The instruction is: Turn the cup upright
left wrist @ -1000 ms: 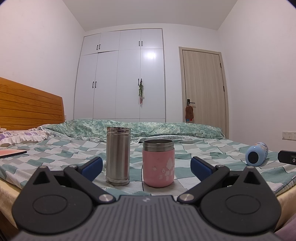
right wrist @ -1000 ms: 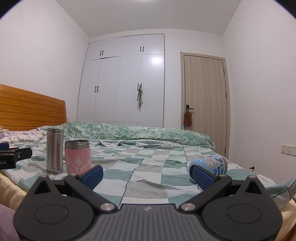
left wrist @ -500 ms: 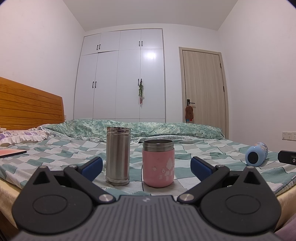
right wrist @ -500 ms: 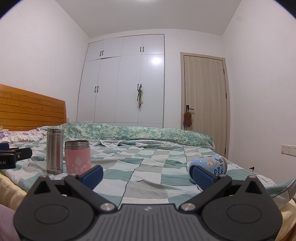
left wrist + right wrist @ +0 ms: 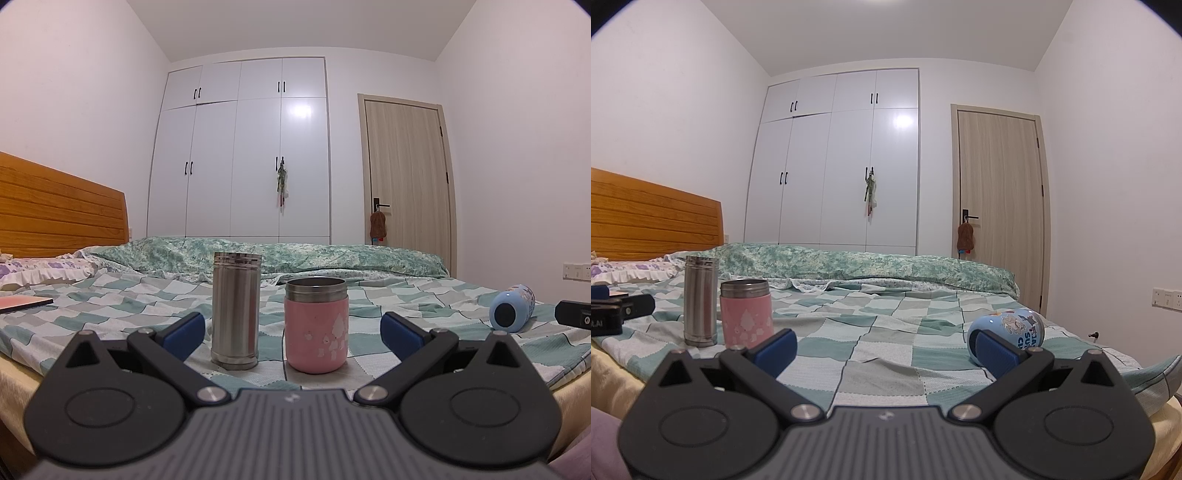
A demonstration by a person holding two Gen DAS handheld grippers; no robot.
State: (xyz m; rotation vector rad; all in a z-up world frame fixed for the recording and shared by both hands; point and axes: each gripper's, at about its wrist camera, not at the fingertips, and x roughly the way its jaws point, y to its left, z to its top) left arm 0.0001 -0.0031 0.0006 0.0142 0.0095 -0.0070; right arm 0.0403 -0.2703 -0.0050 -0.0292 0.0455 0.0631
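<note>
A blue printed cup (image 5: pixel 1010 329) lies on its side on the checked bedspread, just behind my right gripper's right fingertip. It also shows far right in the left wrist view (image 5: pixel 511 307), its dark end facing me. My right gripper (image 5: pixel 884 346) is open and empty. My left gripper (image 5: pixel 291 331) is open and empty, with a steel flask (image 5: pixel 235 309) and a pink cup (image 5: pixel 316 325) standing upright on the bed beyond its fingers. Both also show at the left in the right wrist view, the flask (image 5: pixel 700 301) and the pink cup (image 5: pixel 746 312).
The bed (image 5: pixel 886 325) has a wooden headboard (image 5: pixel 55 214) at the left and a rolled green quilt (image 5: pixel 280 254) at the back. A pink book (image 5: pixel 22 302) lies at the left. The white wardrobe (image 5: pixel 243 155) and a door (image 5: pixel 406 177) stand behind.
</note>
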